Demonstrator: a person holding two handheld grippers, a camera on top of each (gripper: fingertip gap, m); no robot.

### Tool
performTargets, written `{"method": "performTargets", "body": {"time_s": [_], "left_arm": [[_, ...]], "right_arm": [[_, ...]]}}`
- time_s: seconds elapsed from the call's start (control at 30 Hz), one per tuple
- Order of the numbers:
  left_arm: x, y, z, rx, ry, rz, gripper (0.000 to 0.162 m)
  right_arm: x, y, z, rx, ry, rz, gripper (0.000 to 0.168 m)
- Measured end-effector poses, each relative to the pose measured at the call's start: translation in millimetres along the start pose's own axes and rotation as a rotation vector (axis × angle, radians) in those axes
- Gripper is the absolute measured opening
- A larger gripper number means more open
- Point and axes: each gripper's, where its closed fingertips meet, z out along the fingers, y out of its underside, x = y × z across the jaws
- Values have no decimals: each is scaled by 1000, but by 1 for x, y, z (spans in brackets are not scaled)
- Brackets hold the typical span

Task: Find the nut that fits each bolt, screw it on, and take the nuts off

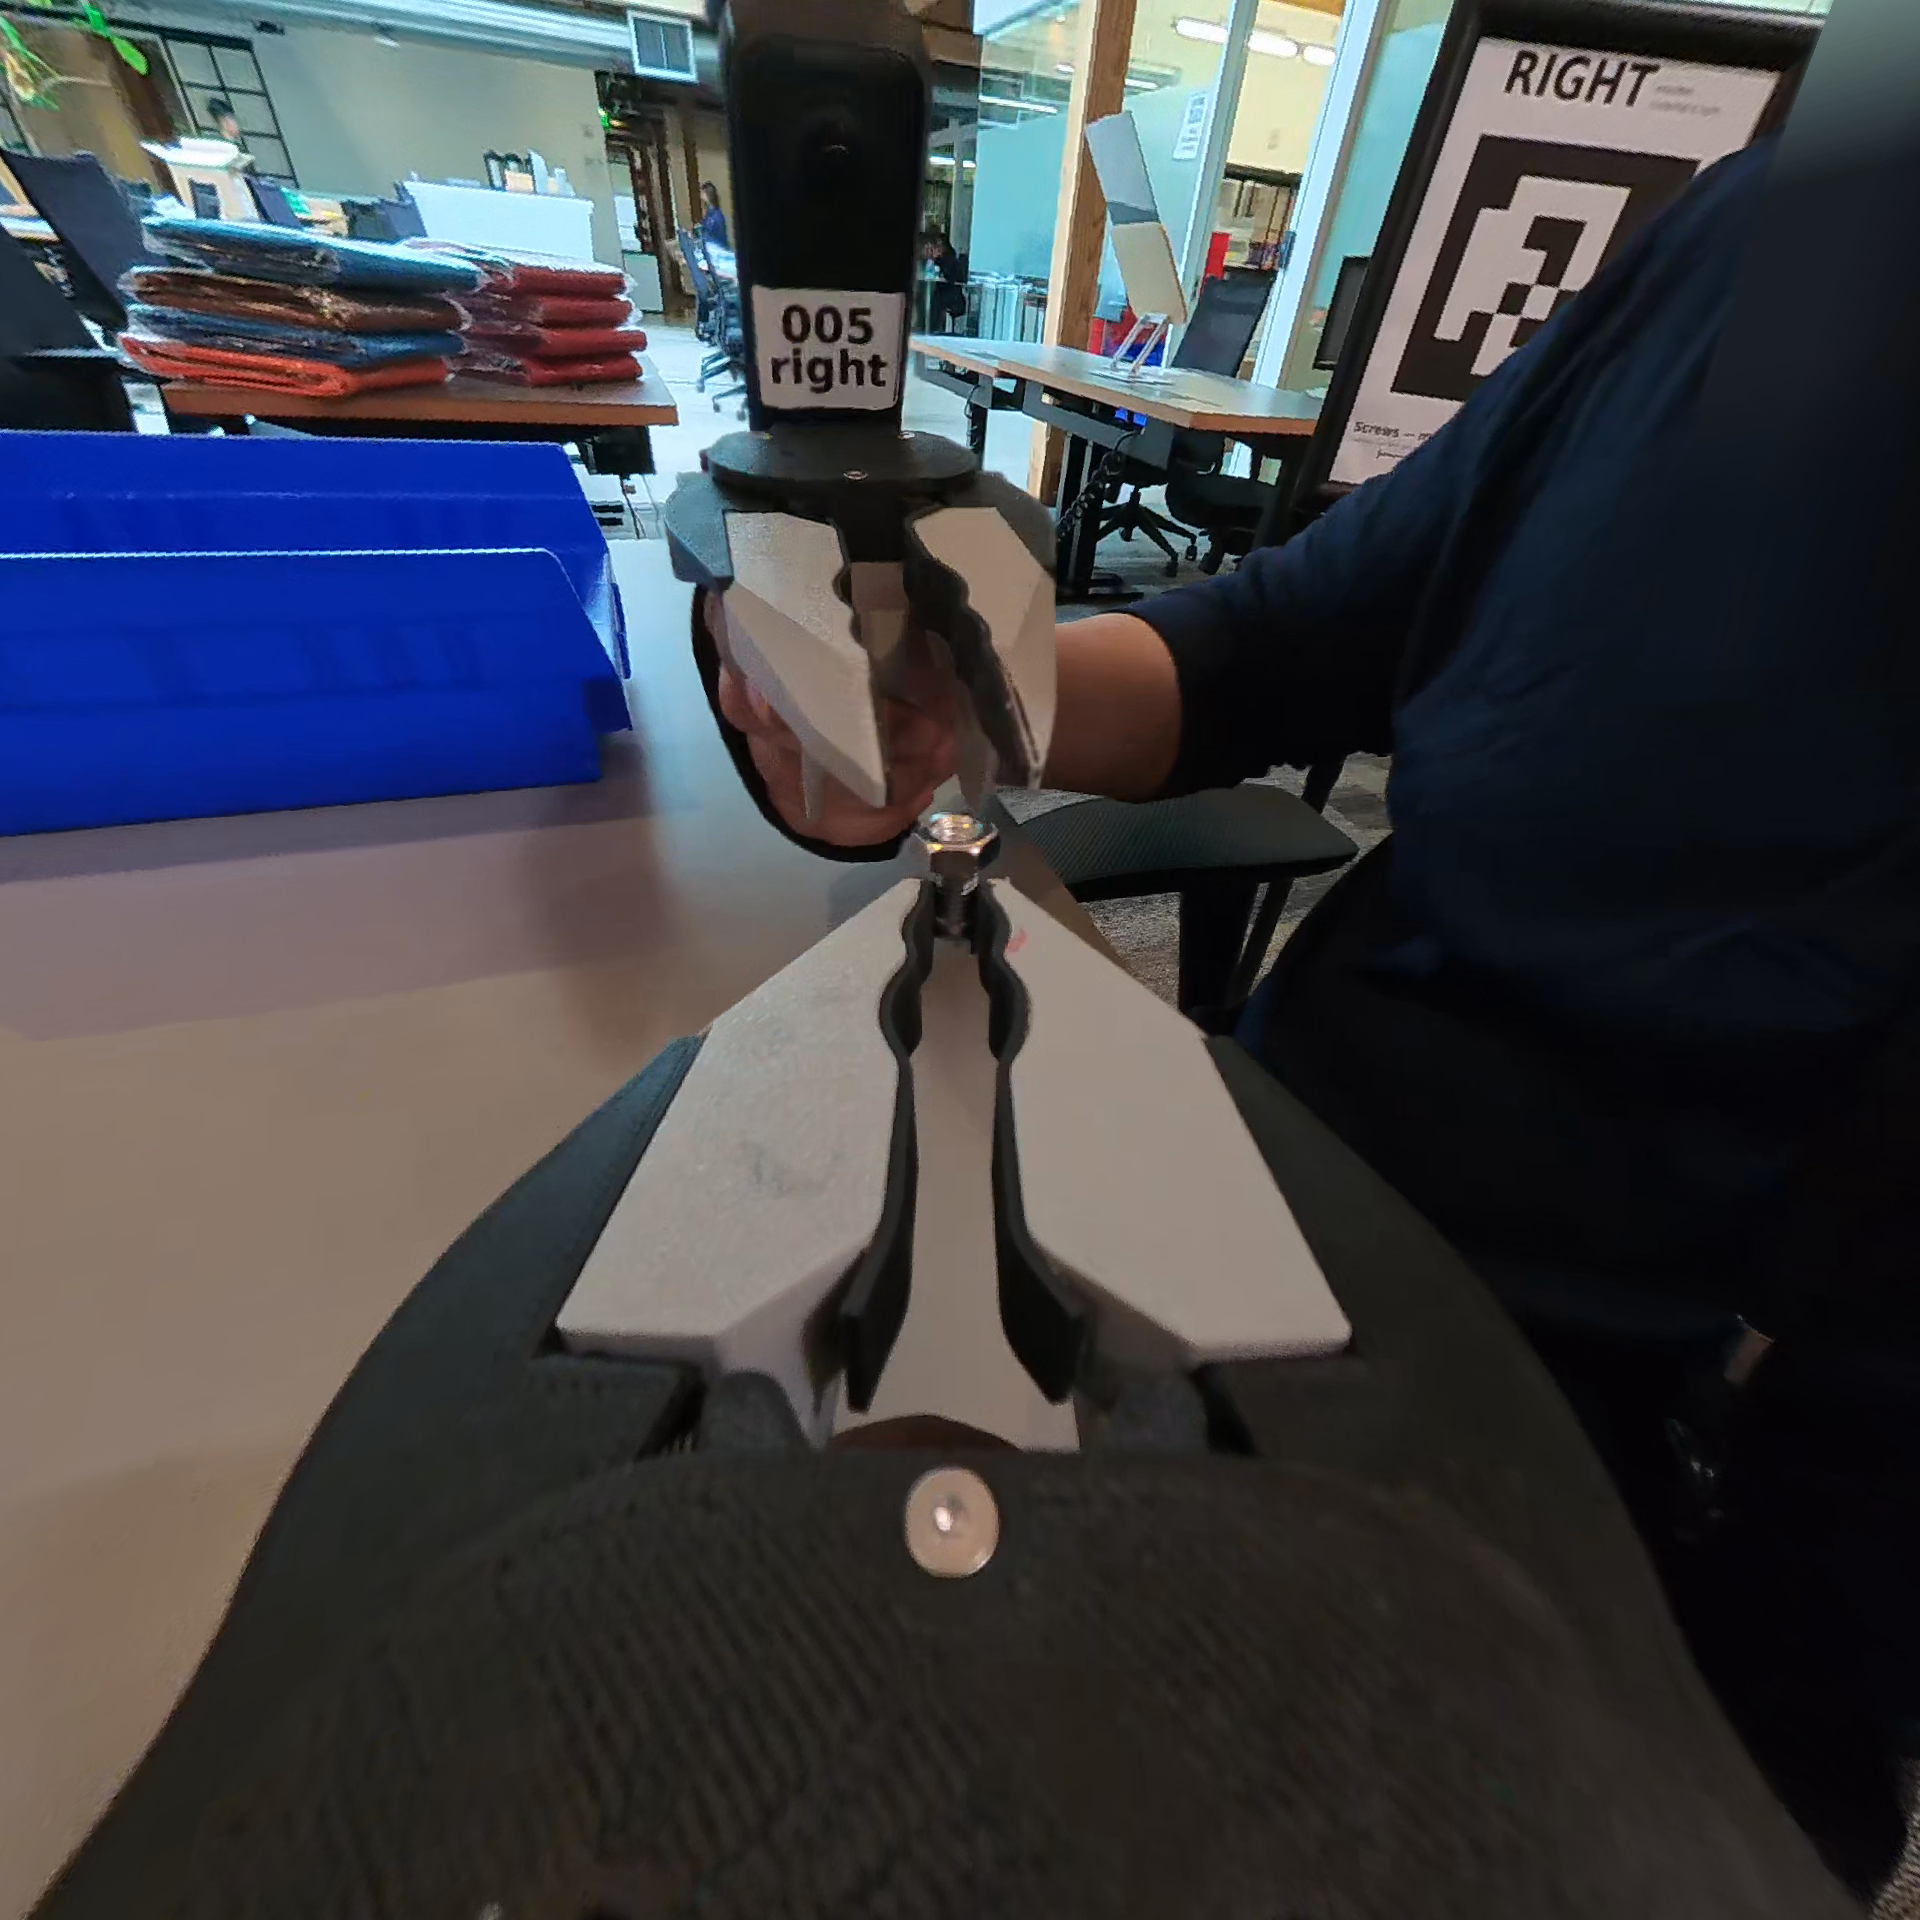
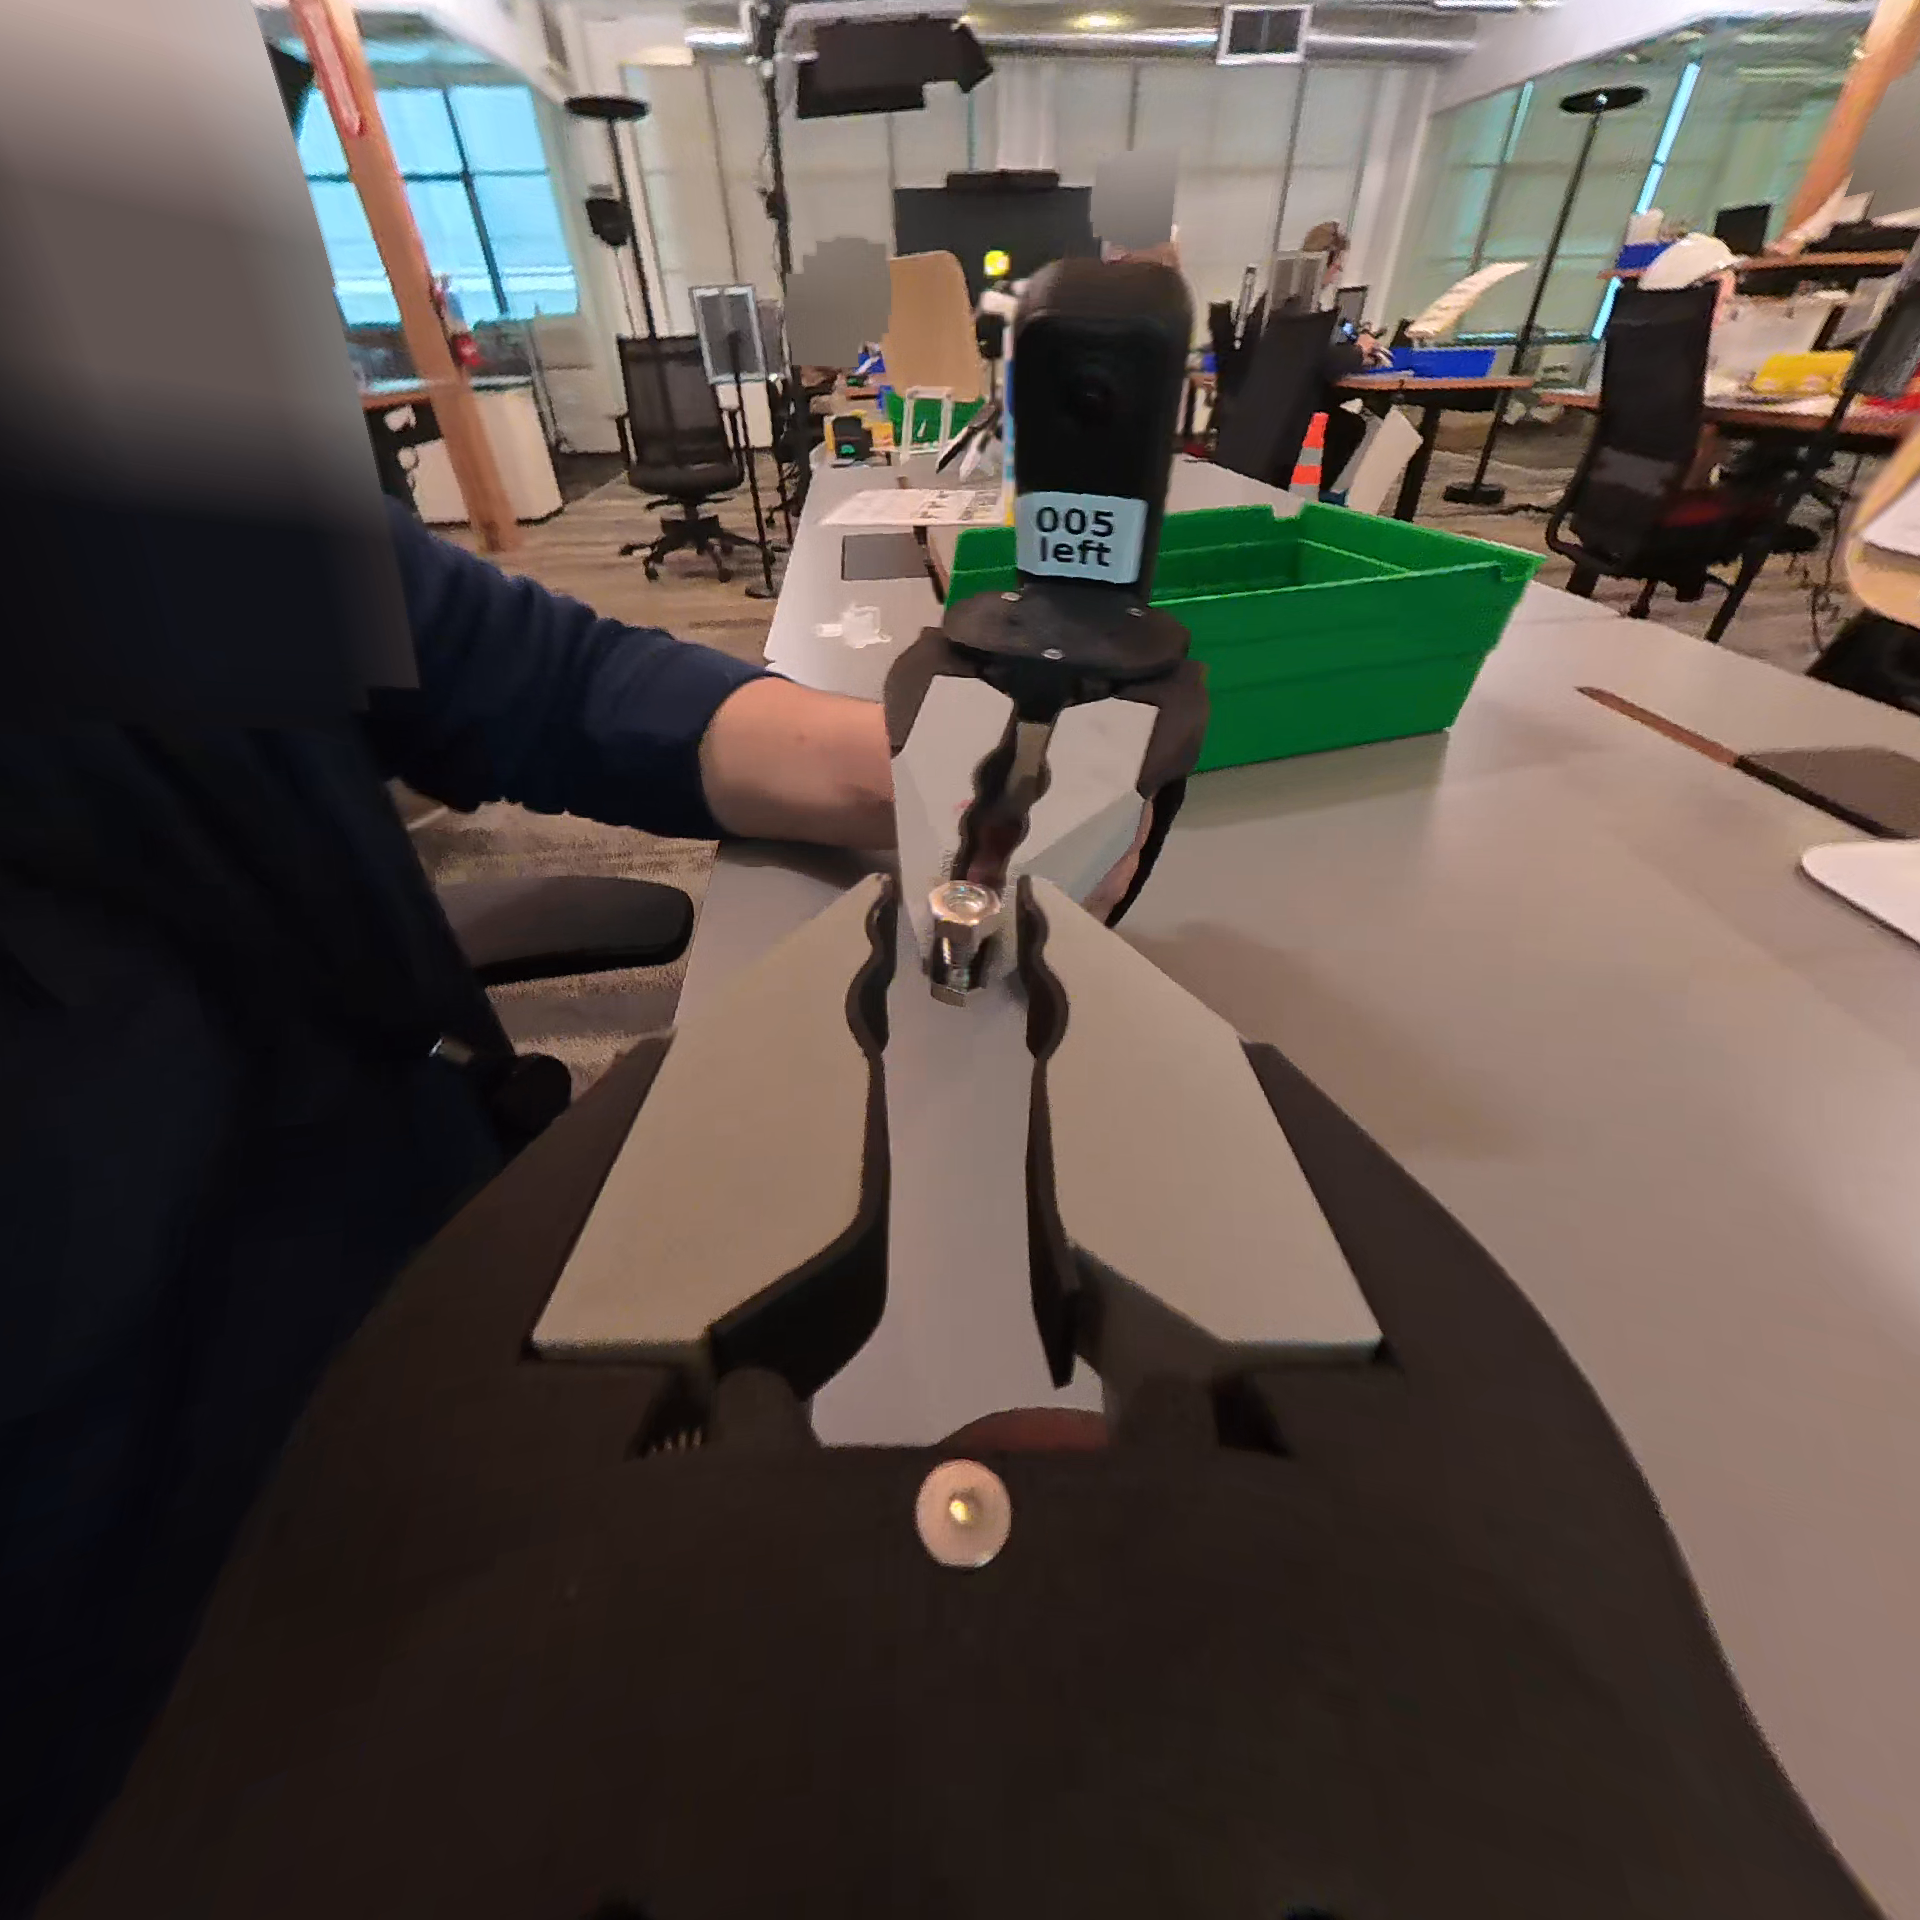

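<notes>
My left gripper (image 1: 956,912) is shut on the threaded shank of a silver bolt (image 1: 951,902) and holds it above the grey table (image 1: 312,1039). A hex nut (image 1: 957,834) sits on the bolt's far end. My right gripper (image 2: 956,896) is open, with one fingertip on each side of the nut (image 2: 962,908) and a small gap to it on both sides. The bolt's shank and its other end (image 2: 948,977) show just below the nut. The right gripper (image 1: 914,795) faces mine from above the nut. The left gripper (image 2: 982,862) shows behind the nut.
Stacked blue bins (image 1: 291,623) stand on the table at the left. A green bin (image 2: 1299,634) stands behind the left gripper. A dark pad (image 2: 1849,790) and a white object (image 2: 1870,873) lie at the far right. The person's sleeved arms and a chair armrest (image 1: 1174,842) are by the table edge. My two grippers' fingertips are within a few centimetres of each other.
</notes>
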Motion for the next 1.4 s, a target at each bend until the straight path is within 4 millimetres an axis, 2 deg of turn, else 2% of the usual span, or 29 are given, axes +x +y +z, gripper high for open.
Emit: {"method": "performTargets", "body": {"time_s": [0.17, 0.57, 0.77, 1.0, 1.17, 1.27, 1.33, 1.4], "left_arm": [[9, -4, -1, 20, 48, 16, 5], [10, -4, -1, 18, 47, 29, 5], [-2, 0, -1, -9, -15, 19, 5], [-30, 10, -3, -54, -173, -34, 5], [-41, 16, -3, -67, -212, -95, 5], [-40, 18, -2, -69, -199, -110, 5], [-37, 16, -2, -59, -178, -109, 5], [-32, 13, -2, -45, -143, -105, 5]], "right_arm": [[-11, -2, 6, -23, -95, -46, 16], [-9, -3, 12, -62, -102, -76, 11], [5, 1, 12, -77, 24, -80, 11], [38, 12, 7, -89, 351, -12, 11], [45, 19, 5, -44, 539, 46, 11], [41, 19, 4, -40, 535, 24, 11], [35, 15, 5, -11, 472, 37, 21], [29, 9, 3, 16, 398, 41, 23]]}}
